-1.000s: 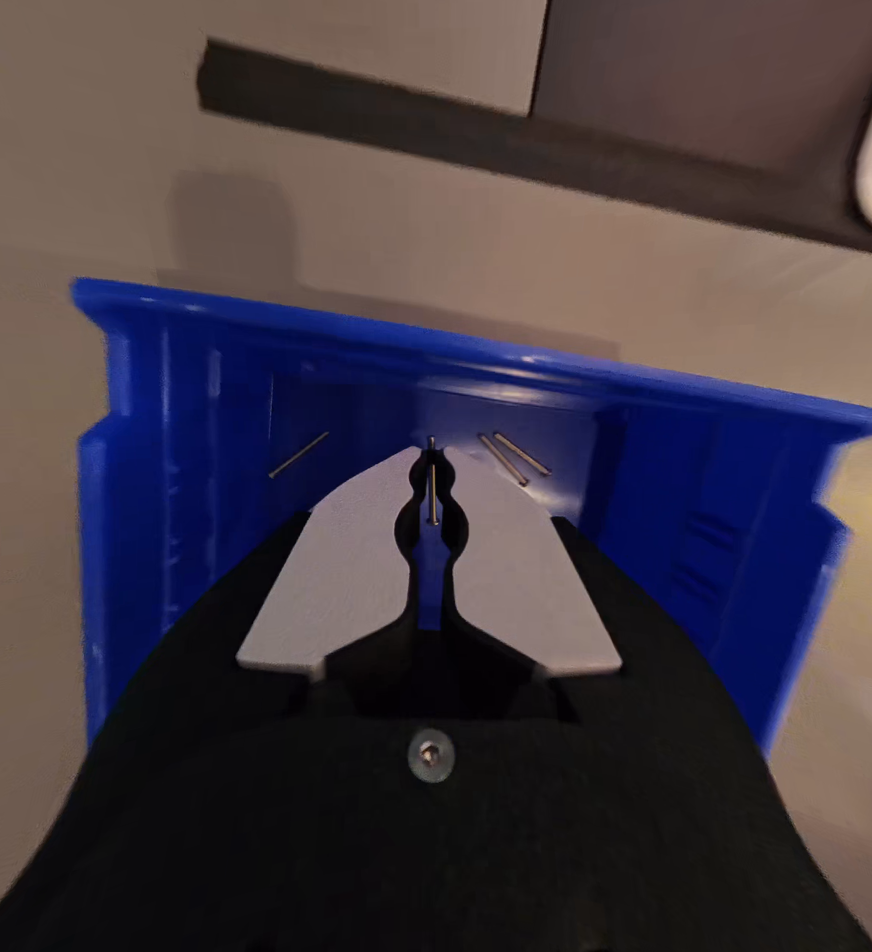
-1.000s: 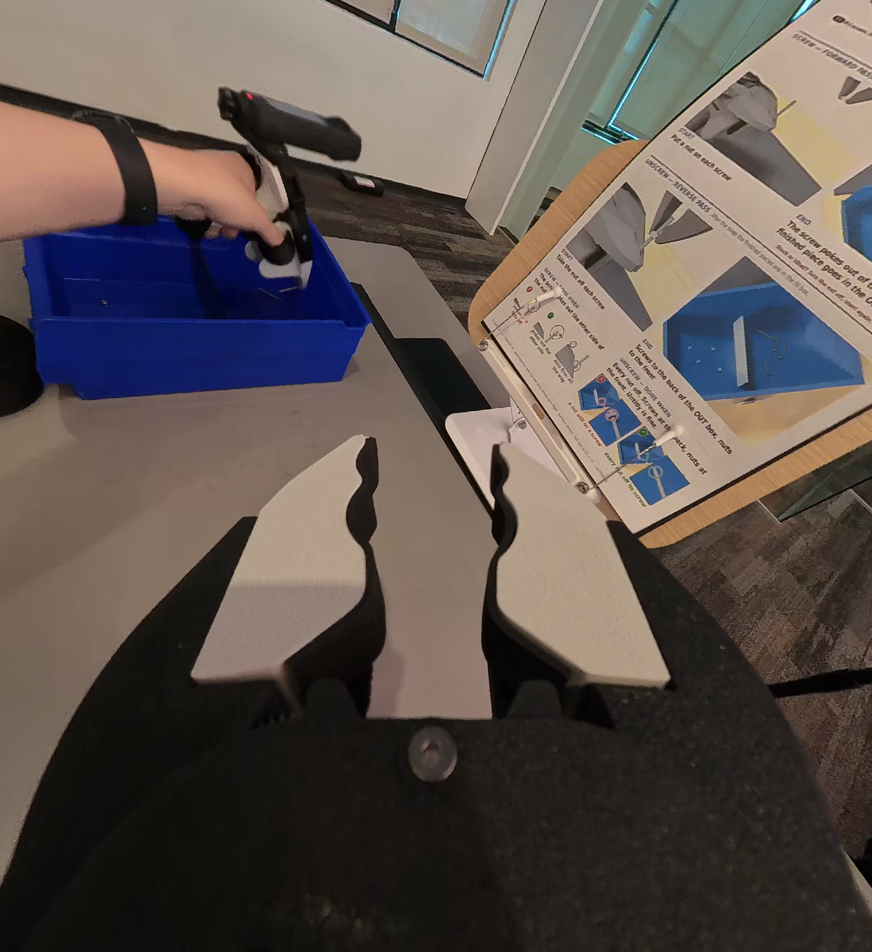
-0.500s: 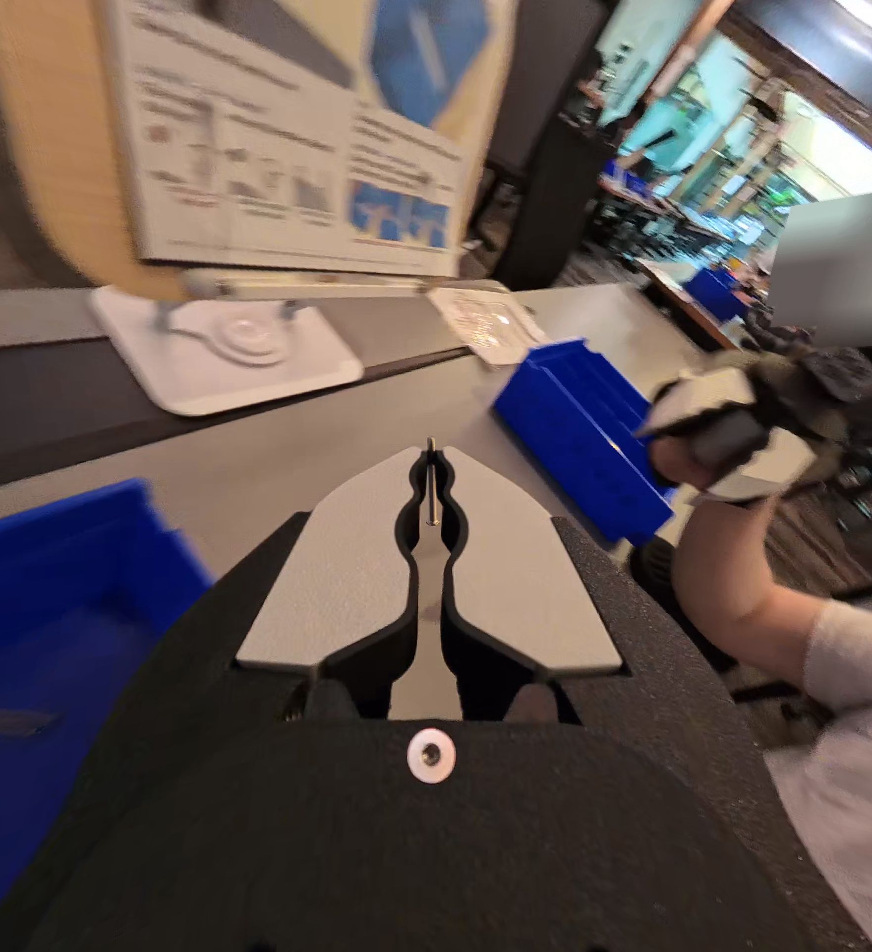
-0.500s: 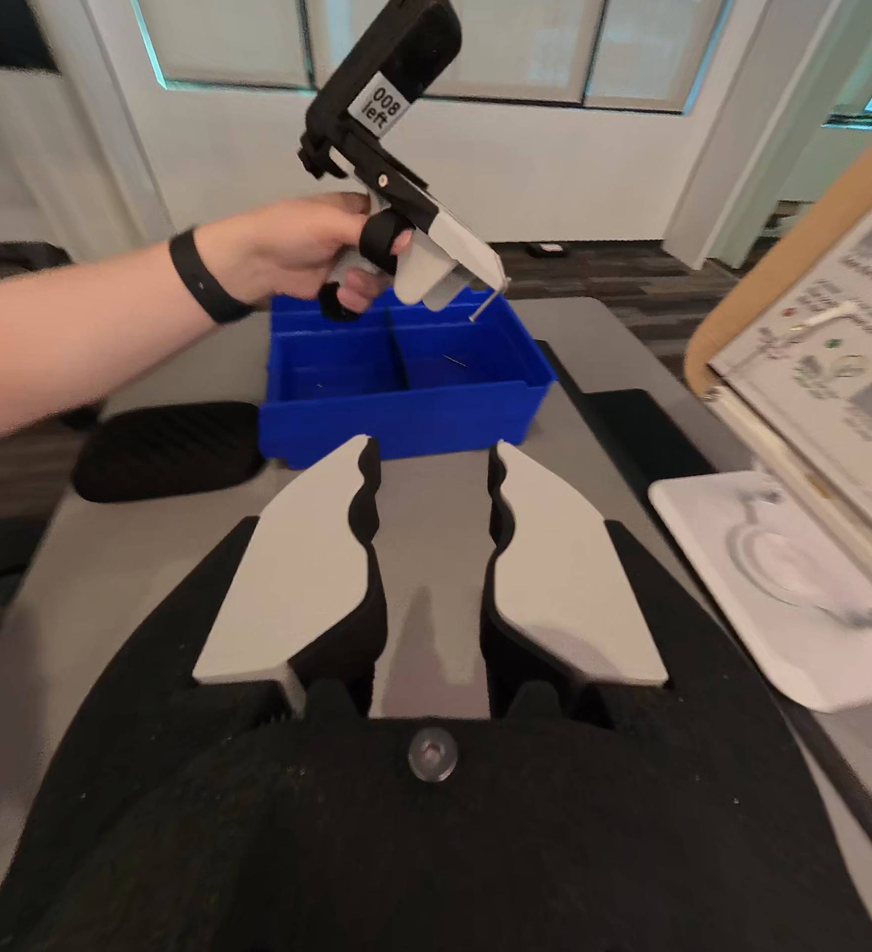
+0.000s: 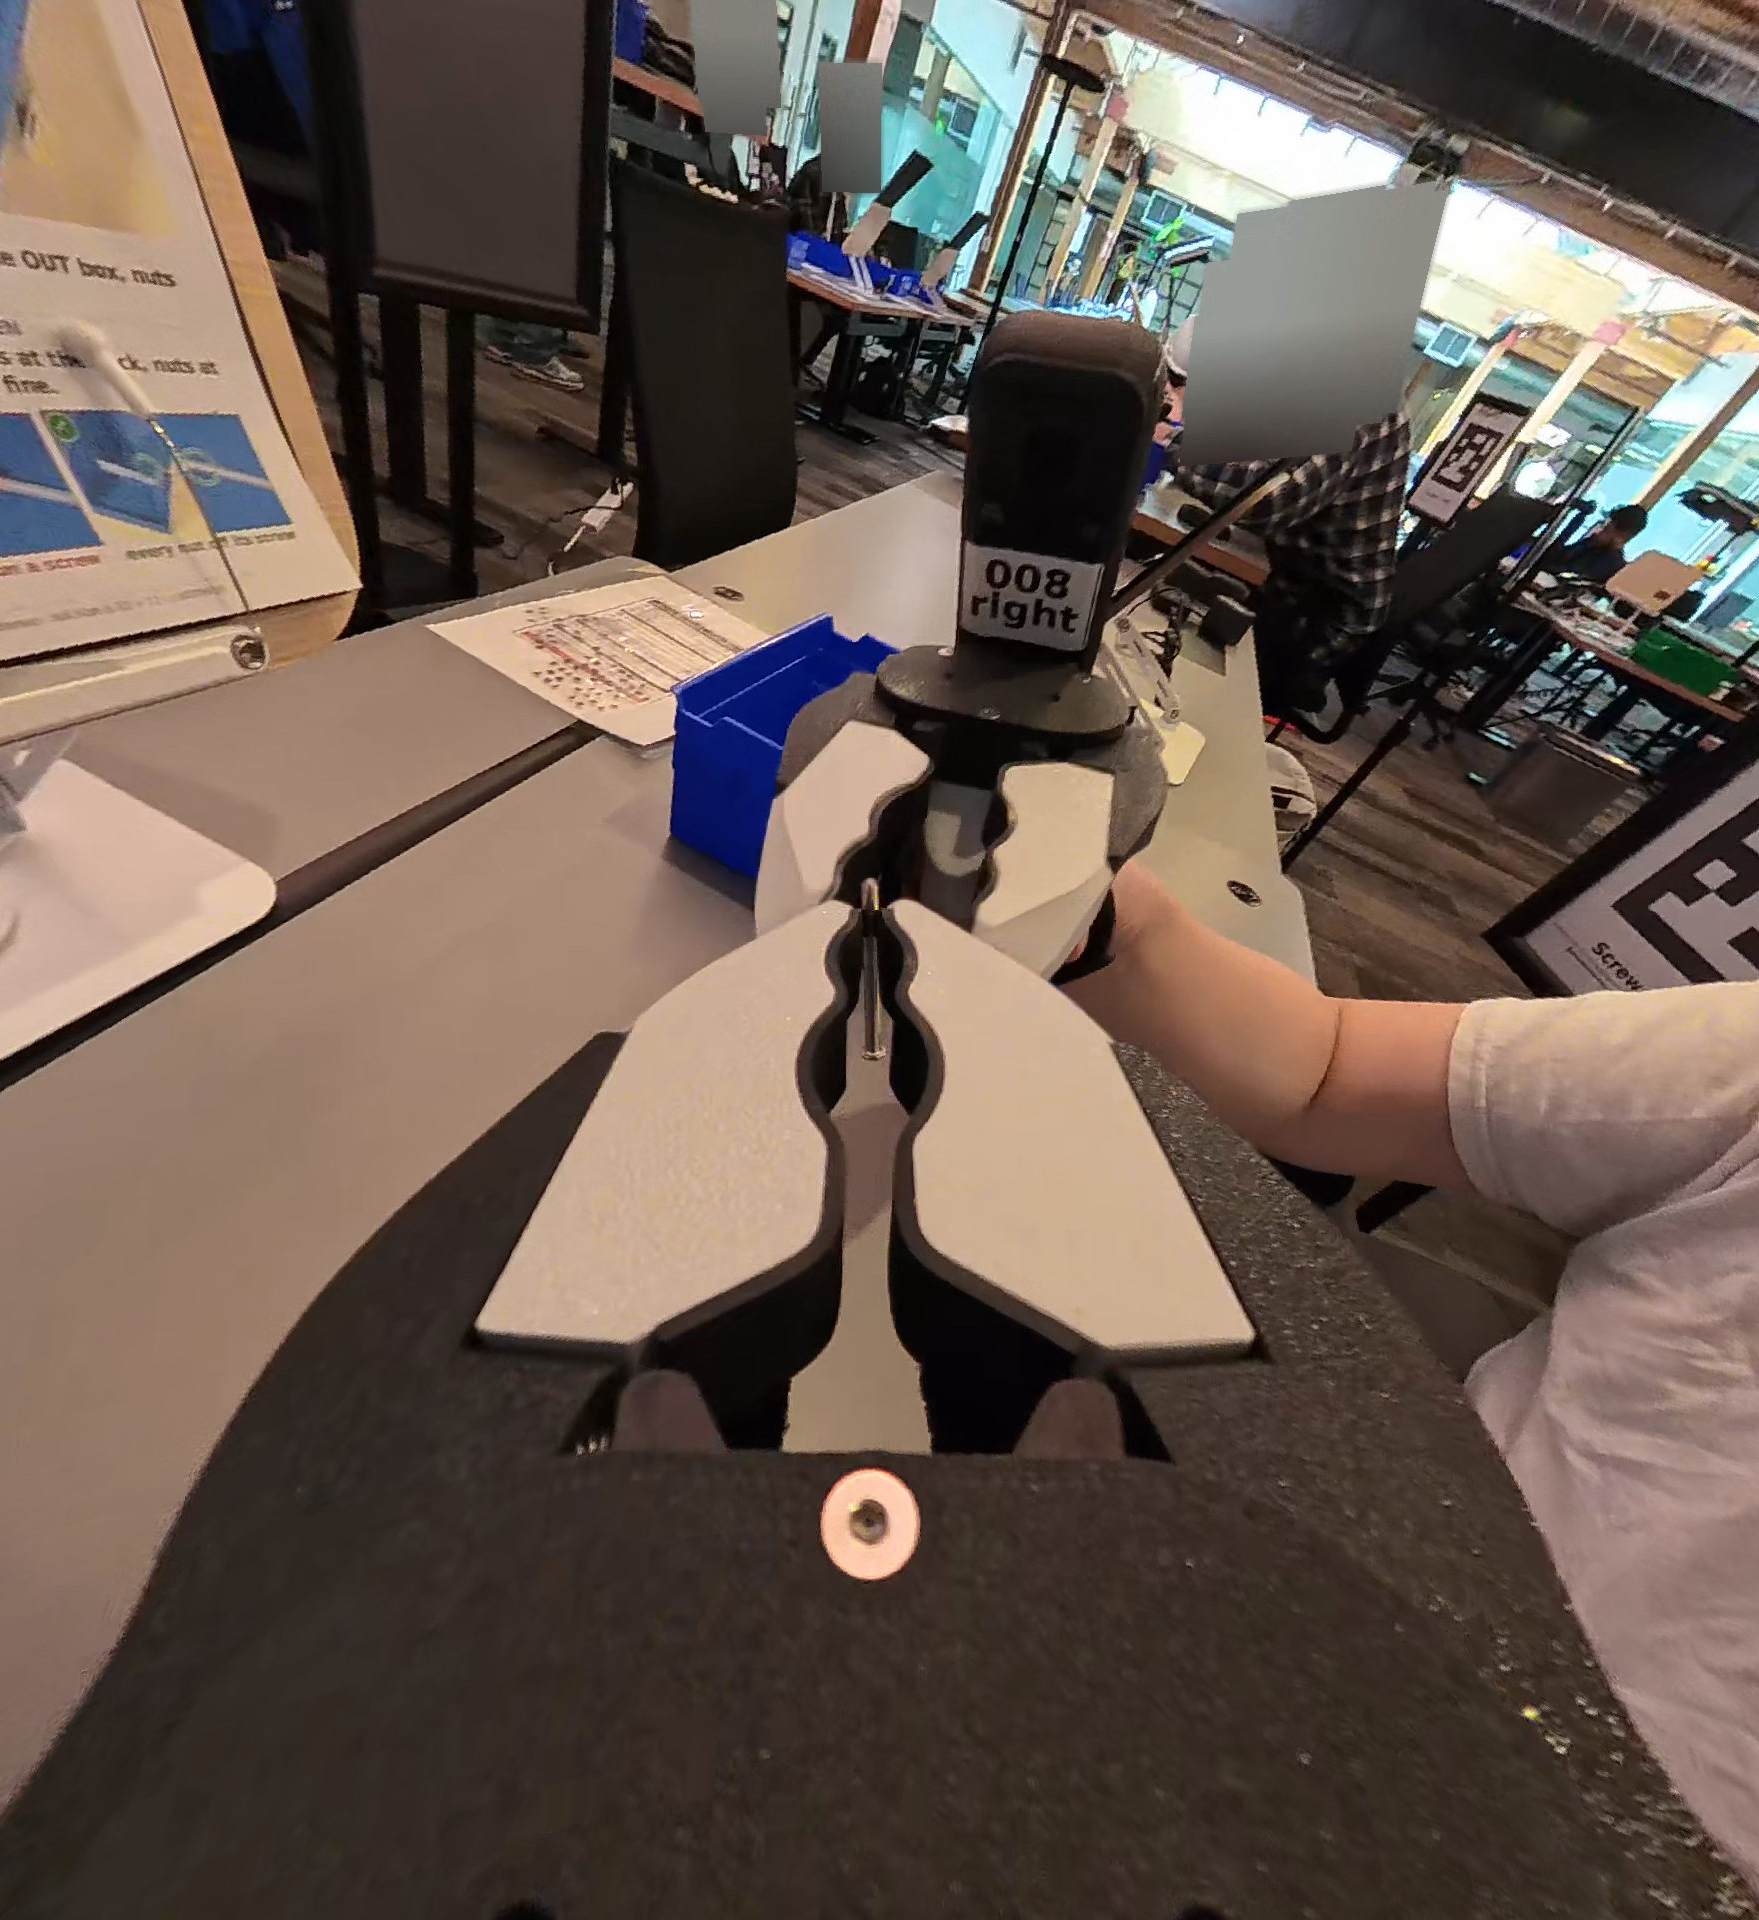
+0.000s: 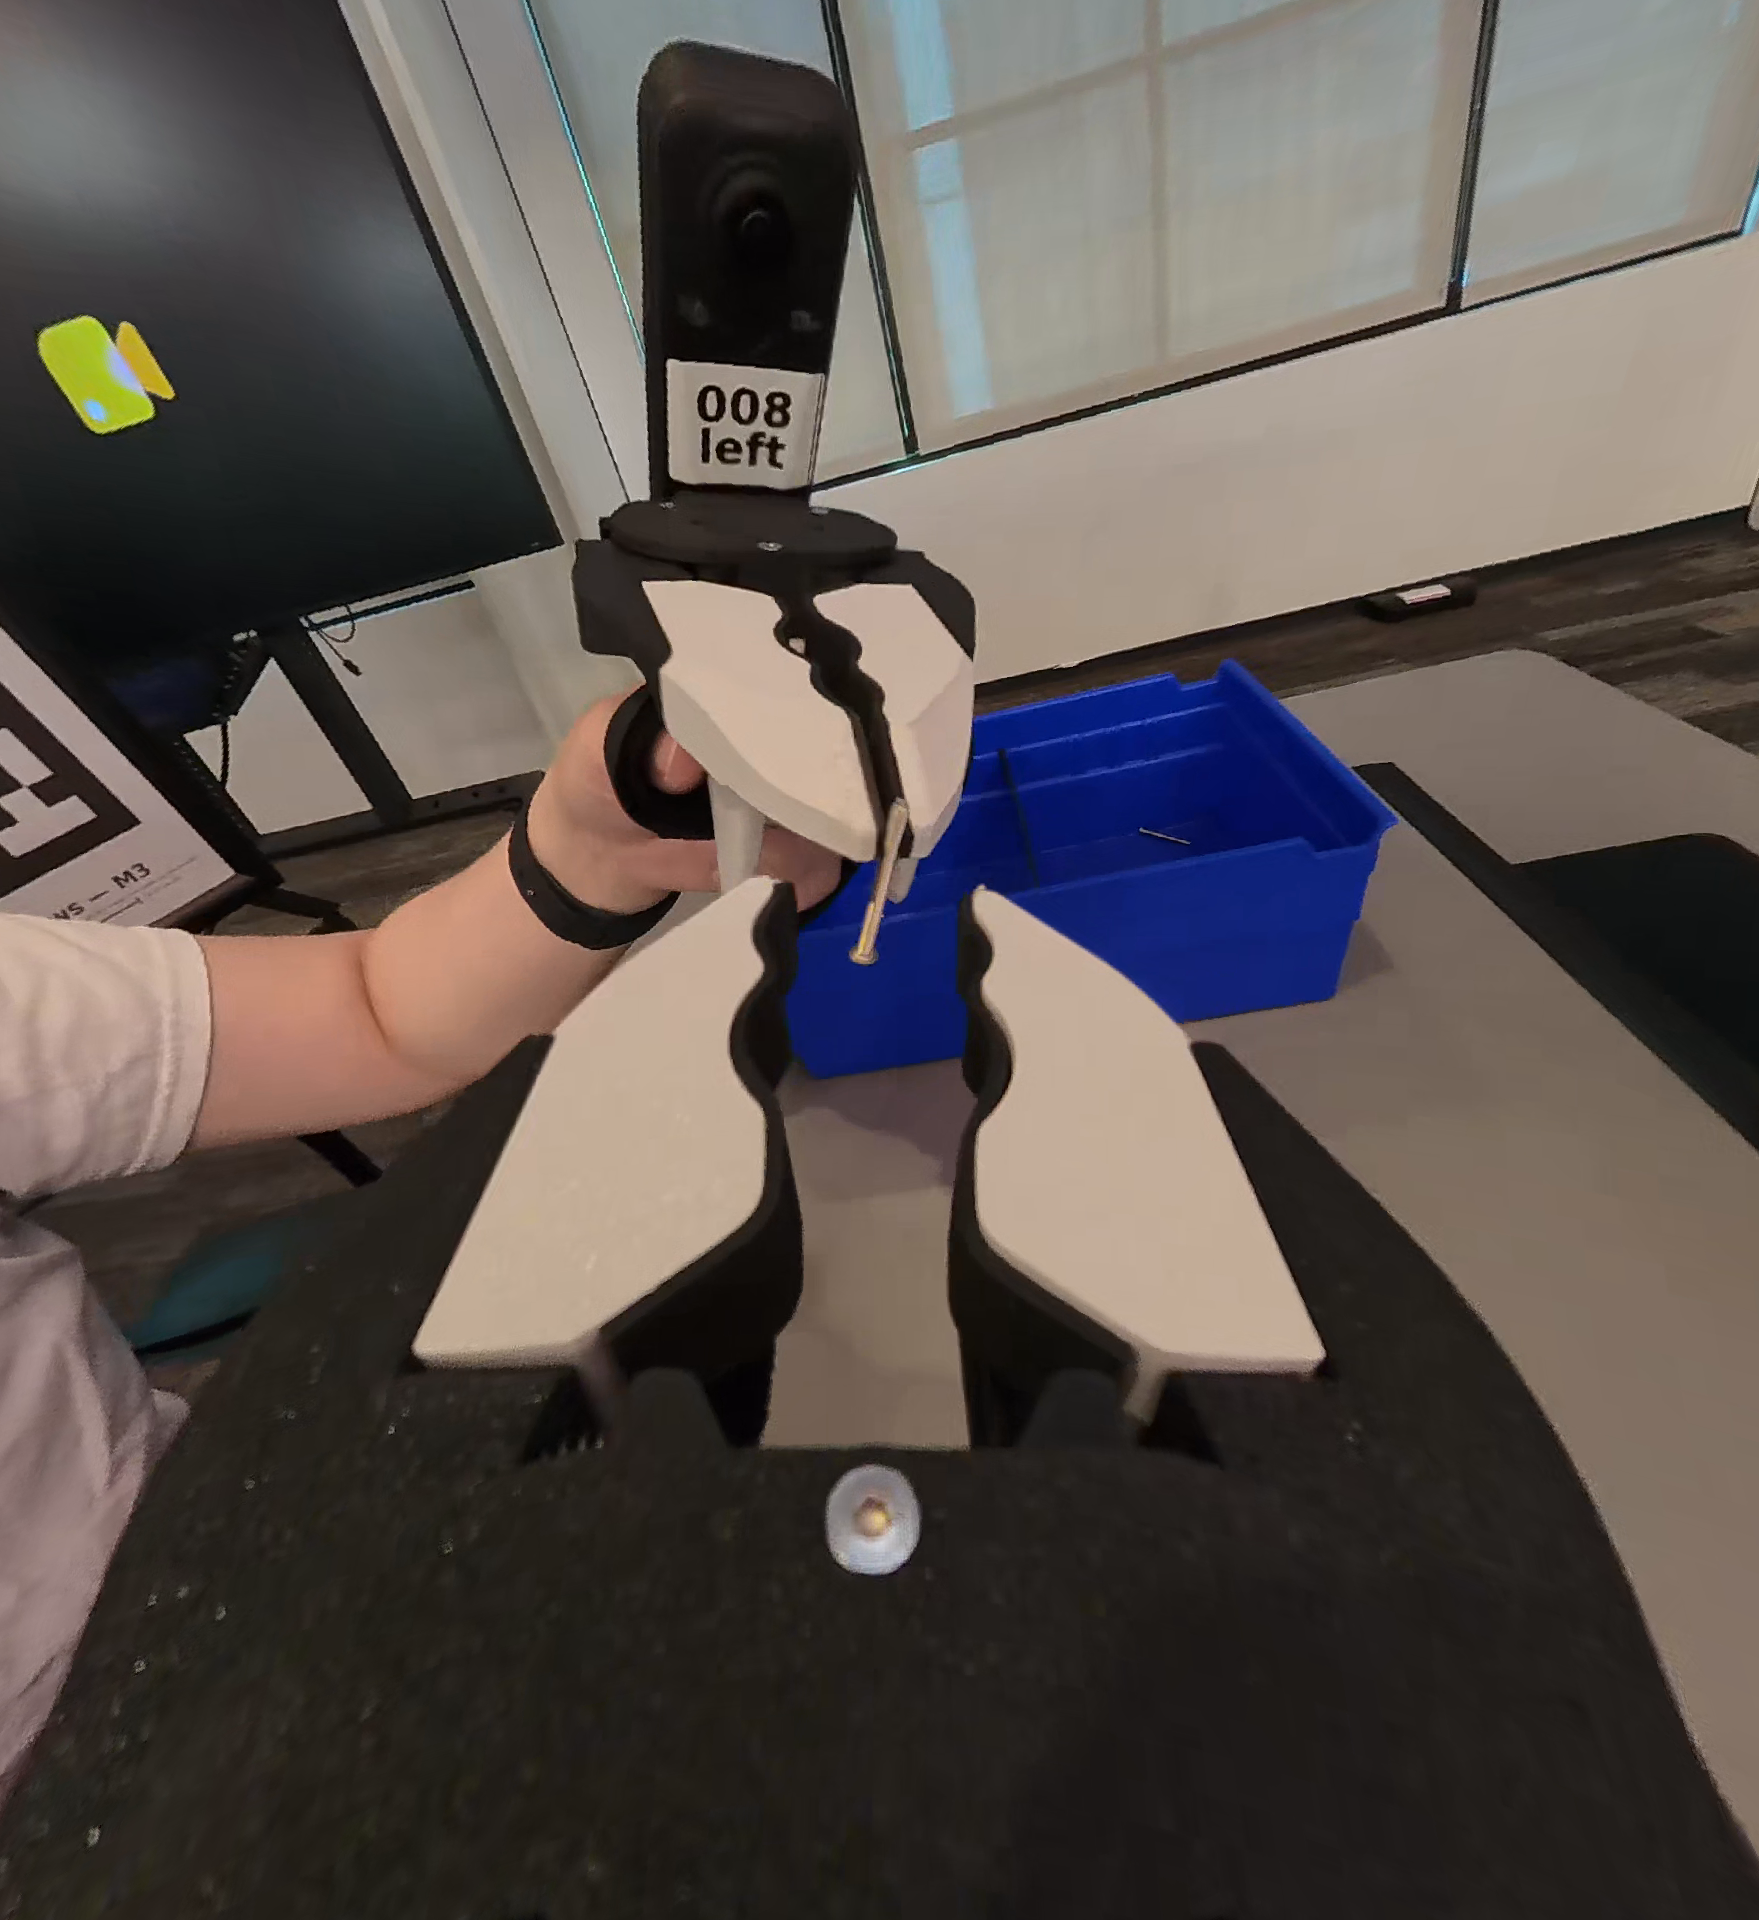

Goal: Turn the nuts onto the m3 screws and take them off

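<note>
While the m3 screw (image 5: 870,977) is being pinched at the left hand-held gripper (image 5: 870,914) tips, the right hand-held gripper (image 6: 870,914) is being held wide, empty; slip is being risked by that thin grip.

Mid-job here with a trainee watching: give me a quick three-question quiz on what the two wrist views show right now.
1. True or false: the left gripper is shut on a screw.
2. The right gripper jaws are: A) shut on a nut, B) open and empty, C) out of view.
3. Fill in: behind the left gripper, a loose screw lies in the ____ bin.

Key: 1 true. 2 B. 3 blue.
</note>
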`<state>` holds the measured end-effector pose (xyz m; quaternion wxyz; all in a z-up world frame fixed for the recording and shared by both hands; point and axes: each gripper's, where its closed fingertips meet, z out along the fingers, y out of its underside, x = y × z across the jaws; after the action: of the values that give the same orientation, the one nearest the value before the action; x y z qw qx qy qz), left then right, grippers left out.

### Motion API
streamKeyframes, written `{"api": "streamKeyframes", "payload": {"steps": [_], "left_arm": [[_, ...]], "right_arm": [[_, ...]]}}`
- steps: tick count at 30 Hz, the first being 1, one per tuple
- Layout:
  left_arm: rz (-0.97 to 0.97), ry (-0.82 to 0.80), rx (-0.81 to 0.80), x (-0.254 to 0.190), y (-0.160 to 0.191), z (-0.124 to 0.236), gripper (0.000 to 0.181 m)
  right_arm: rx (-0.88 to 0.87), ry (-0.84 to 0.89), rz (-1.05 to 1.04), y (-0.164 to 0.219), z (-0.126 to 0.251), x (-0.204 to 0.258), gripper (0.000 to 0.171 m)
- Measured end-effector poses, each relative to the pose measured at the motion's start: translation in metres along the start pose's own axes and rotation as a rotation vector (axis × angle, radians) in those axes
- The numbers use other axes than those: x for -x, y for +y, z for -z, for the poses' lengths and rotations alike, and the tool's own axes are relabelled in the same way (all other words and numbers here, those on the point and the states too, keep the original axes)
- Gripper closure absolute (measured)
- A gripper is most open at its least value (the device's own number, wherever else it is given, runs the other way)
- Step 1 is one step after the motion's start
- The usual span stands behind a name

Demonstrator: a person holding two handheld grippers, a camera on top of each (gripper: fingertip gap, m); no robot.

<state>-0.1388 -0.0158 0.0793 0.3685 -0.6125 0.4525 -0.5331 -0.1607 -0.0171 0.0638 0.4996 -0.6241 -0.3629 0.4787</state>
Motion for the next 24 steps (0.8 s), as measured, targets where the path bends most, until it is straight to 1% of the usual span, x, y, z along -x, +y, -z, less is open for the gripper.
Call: {"api": "streamKeyframes", "payload": {"steps": [3,7,8,14,17,21,23,24], "left_arm": [[0.009,0.031,-0.016,-0.002,0.001,-0.002,0.179],[0.009,0.047,-0.032,-0.001,0.004,-0.001,0.179],[0.012,0.052,-0.036,0.0,0.005,-0.001,0.179],[0.024,0.062,-0.018,0.004,0.011,0.002,0.178],[0.026,0.048,0.003,0.008,0.015,0.004,0.165],[0.01,0.025,0.037,0.013,0.025,0.001,0.158],[0.03,0.051,0.017,0.01,0.025,0.0,0.159],[0.036,0.052,0.017,0.011,0.027,0.0,0.165]], "right_arm": [[-0.003,-0.019,0.004,0.003,-0.002,0.0,0.158],[0.013,-0.058,-0.027,0.009,-0.004,-0.001,0.163],[0.015,-0.083,-0.033,0.01,-0.004,0.002,0.168],[0.032,-0.086,-0.058,0.018,-0.008,-0.002,0.168],[0.046,-0.085,-0.076,0.022,-0.009,-0.005,0.168],[0.093,-0.076,-0.056,0.031,-0.012,-0.005,0.168],[0.128,-0.068,-0.027,0.037,-0.015,-0.004,0.168],[0.136,-0.064,-0.013,0.039,-0.017,-0.003,0.168]]}}
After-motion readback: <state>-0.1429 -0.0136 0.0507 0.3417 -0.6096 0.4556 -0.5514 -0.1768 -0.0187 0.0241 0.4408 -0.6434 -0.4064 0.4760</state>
